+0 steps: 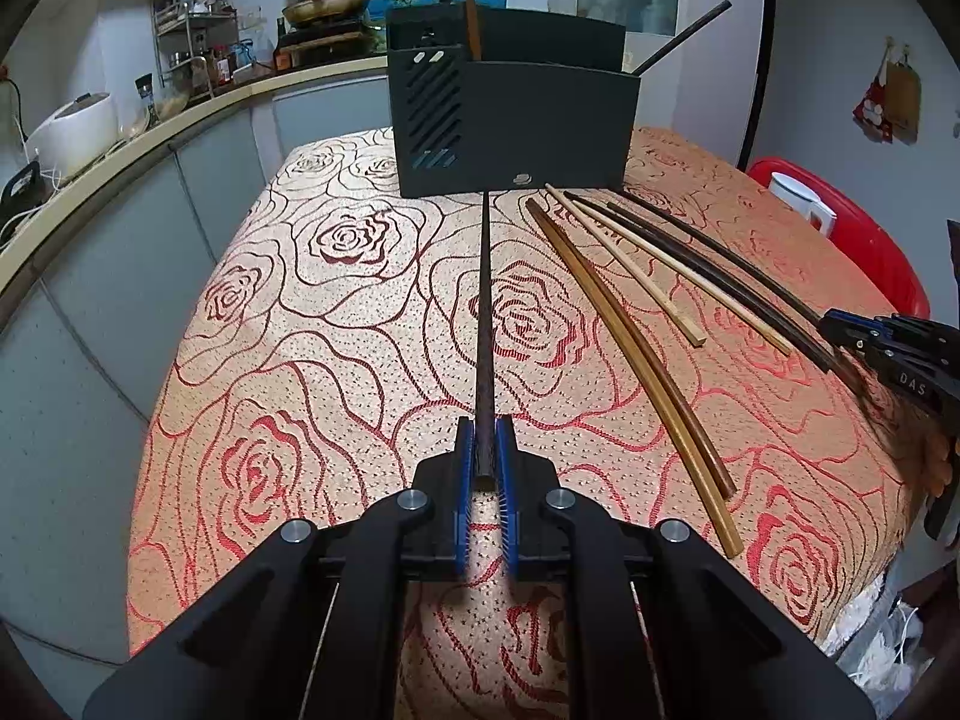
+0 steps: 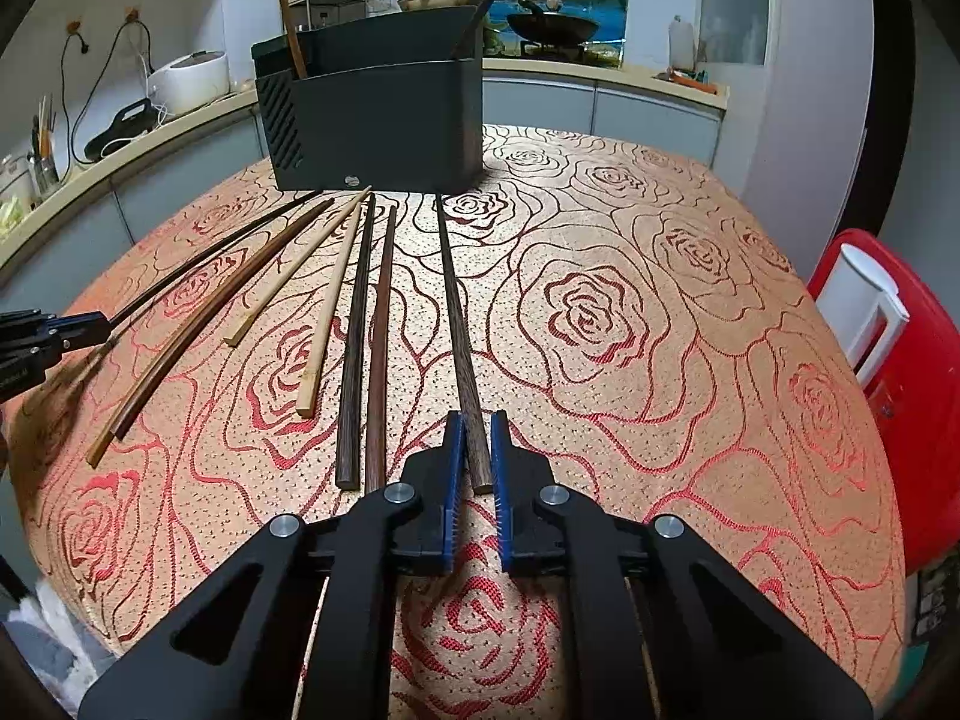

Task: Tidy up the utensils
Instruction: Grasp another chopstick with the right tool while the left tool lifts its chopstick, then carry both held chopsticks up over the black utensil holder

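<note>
On the tablecloth point(image 2: 660, 276), eight chopsticks point(image 2: 354, 348); each claw grips one

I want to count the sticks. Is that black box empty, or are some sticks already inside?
Not empty. Two sticks already poke up out of the black box: a brown stick and a dark stick leaning toward one end. Its inside is hidden.
</note>
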The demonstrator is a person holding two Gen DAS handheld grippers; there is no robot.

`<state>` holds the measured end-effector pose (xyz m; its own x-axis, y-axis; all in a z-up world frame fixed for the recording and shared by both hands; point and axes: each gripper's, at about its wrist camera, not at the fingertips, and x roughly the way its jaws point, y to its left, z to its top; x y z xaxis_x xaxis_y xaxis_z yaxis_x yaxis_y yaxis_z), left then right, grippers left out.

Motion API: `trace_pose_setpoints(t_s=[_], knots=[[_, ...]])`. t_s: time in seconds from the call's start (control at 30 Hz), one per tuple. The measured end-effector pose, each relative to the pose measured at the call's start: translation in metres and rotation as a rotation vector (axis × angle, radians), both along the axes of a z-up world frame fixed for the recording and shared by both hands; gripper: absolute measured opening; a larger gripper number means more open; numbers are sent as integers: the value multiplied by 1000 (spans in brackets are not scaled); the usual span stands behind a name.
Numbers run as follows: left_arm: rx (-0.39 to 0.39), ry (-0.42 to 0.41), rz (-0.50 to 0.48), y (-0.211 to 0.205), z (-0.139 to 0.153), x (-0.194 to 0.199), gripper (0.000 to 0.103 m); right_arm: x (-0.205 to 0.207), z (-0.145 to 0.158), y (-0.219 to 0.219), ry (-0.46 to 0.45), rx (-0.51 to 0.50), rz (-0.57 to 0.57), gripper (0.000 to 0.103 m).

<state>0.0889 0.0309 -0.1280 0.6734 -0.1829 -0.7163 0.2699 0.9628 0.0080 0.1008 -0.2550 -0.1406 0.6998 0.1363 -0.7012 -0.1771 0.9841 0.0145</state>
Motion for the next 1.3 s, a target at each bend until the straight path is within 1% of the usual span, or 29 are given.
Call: trace_pose_setpoints(t_s=[0.07,0.17,0.5,0.7,0.87,1.1,1.3], knots=[[3,-13,1,0,5,-3,7,-1,2,-3,6,18,-7,9],[5,-47,3,3,17,-11,7,-6,11,-7,-13,39,-12,9],[48,-190,13,12,71,-37,7,-32,73,-19,-178,102,-23,8],[47,-286,25,16,111,-39,7,-38,111,-26,-265,149,-9,8],[17,-343,20,16,141,-32,7,-36,136,-26,-325,180,12,8],[-1,-375,4,10,163,-21,7,-25,159,-17,-371,198,38,8],[-6,-366,-6,10,171,-10,7,-5,173,-16,-364,210,54,8]])
